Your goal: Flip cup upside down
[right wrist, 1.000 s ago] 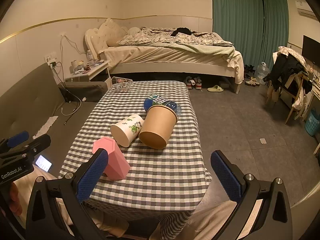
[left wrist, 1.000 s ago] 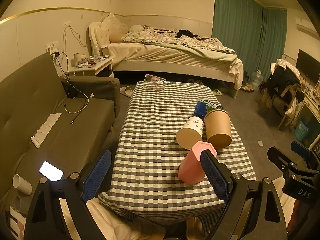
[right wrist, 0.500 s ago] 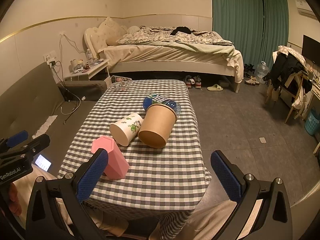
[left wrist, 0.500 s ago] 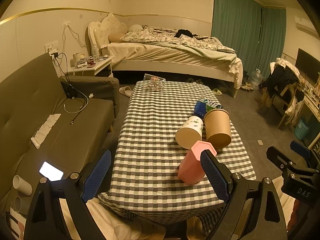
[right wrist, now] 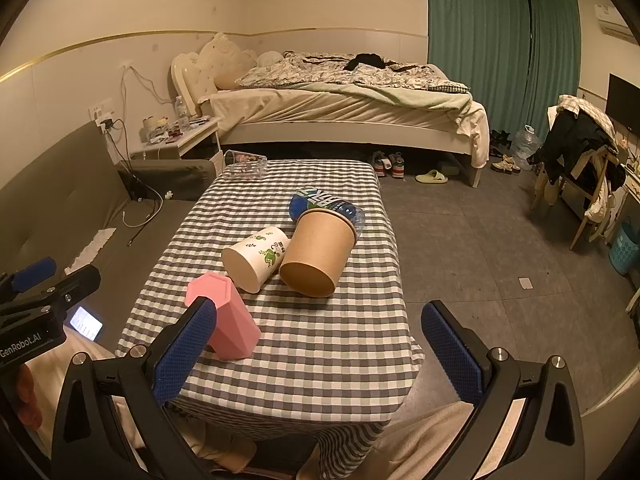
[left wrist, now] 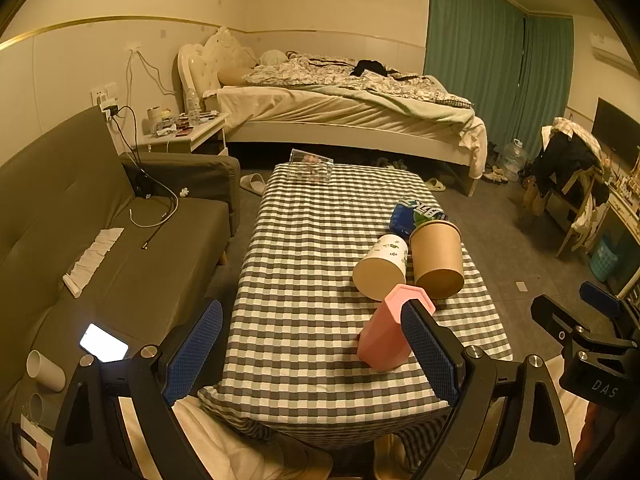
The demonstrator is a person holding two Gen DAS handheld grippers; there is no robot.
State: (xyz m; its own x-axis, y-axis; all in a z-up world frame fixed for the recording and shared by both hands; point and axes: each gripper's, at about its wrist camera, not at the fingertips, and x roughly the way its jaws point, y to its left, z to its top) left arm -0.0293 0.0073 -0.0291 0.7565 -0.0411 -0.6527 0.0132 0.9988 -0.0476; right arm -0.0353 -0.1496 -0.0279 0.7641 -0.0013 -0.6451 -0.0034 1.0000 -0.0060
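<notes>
A pink hexagonal cup [left wrist: 390, 330] [right wrist: 224, 316] stands near the front edge of the checked table [left wrist: 304, 264] [right wrist: 332, 344]. A white leaf-print paper cup [left wrist: 381, 266] [right wrist: 256, 258] and a larger brown paper cup [left wrist: 436, 258] [right wrist: 320, 254] lie on their sides behind it, mouths toward me. My left gripper [left wrist: 312, 352] is open and empty above the table's front edge, its right finger just in front of the pink cup. My right gripper [right wrist: 320, 354] is open and empty, its left finger overlapping the pink cup in view.
A blue-labelled bottle [left wrist: 416, 214] [right wrist: 324, 202] lies behind the brown cup. A clear box [left wrist: 312, 166] sits at the table's far end. A sofa [left wrist: 80, 232] with a lit phone [left wrist: 103, 342] is on the left, a bed [left wrist: 340, 108] beyond.
Both views have shifted very slightly; the cups and both open grippers stay as they were.
</notes>
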